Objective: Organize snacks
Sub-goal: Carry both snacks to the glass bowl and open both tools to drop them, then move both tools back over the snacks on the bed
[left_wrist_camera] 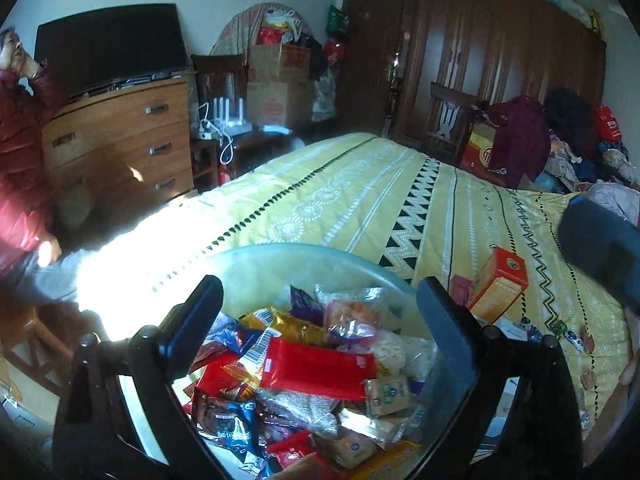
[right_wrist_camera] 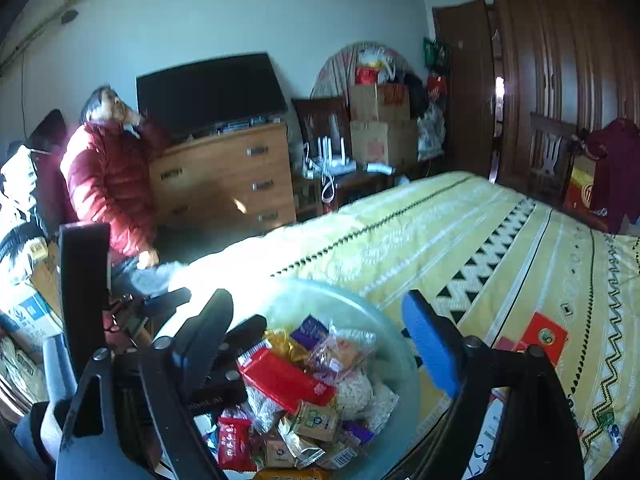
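Observation:
A pale green see-through bowl (left_wrist_camera: pixel 280 254) (right_wrist_camera: pixel 320 286) on the bed holds several wrapped snacks, with a long red packet (left_wrist_camera: pixel 316 364) (right_wrist_camera: pixel 284 380) on top. My left gripper (left_wrist_camera: pixel 320 320) hangs open above the bowl with nothing between its pads. My right gripper (right_wrist_camera: pixel 316 340) is also open and empty over the same bowl. One of the right gripper's fingers (left_wrist_camera: pixel 600 248) shows blue at the right edge of the left wrist view. An orange snack box (left_wrist_camera: pixel 500 284) (right_wrist_camera: pixel 544 336) lies on the cover right of the bowl, with small loose packets (left_wrist_camera: pixel 560 330) near it.
The bed has a yellow patterned cover (left_wrist_camera: pixel 360 192). A person in a red padded jacket (right_wrist_camera: pixel 104 184) sits left of the bed beside a wooden chest of drawers (left_wrist_camera: pixel 120 140). Cardboard boxes (left_wrist_camera: pixel 280 80), a dark wardrobe (left_wrist_camera: pixel 500 60) and a heap of clothes (left_wrist_camera: pixel 560 140) stand behind.

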{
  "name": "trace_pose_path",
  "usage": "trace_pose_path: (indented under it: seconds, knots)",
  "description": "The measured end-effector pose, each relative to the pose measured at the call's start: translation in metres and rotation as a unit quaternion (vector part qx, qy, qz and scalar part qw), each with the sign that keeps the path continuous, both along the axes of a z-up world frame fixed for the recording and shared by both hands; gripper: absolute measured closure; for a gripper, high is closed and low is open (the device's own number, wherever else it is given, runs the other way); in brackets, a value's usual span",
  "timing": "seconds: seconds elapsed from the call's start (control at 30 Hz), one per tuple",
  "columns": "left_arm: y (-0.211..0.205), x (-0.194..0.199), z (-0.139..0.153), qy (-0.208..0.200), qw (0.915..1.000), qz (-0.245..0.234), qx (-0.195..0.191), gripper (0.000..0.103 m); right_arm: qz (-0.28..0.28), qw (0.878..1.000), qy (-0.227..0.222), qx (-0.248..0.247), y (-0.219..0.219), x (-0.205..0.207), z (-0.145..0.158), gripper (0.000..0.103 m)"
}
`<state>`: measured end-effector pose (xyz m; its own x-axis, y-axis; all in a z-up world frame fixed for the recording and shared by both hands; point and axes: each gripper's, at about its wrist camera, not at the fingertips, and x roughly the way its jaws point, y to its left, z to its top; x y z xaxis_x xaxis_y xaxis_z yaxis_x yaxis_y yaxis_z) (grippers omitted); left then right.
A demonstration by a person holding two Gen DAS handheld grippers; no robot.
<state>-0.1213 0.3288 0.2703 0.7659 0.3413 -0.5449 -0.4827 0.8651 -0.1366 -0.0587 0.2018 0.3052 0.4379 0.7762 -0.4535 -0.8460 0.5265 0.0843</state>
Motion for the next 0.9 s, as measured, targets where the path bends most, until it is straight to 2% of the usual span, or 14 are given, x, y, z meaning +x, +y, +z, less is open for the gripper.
trace_pose_path:
  seconds: [0.13, 0.3, 0.53, 0.9]
  knots:
    - [-0.018, -0.005, 0.022, -0.022, 0.9995, -0.02, 0.014, 0.005, -0.023, 0.997, -0.053, 0.058, -0.041, -0.027, 0.042, 0.001]
    - [-0.035, -0.01, 0.035, -0.041, 0.9982, -0.034, 0.026, 0.005, -0.036, 0.994, -0.072, 0.078, -0.071, -0.045, 0.063, 0.0]
    - [-0.05, -0.016, 0.035, -0.046, 0.9976, -0.035, 0.039, 0.005, -0.03, 0.992, -0.094, 0.078, -0.083, -0.069, 0.07, 0.0]
    - [-0.065, -0.018, 0.039, -0.048, 0.9967, -0.041, 0.051, 0.005, -0.018, 0.993, -0.096, 0.07, -0.087, -0.079, 0.074, 0.0]
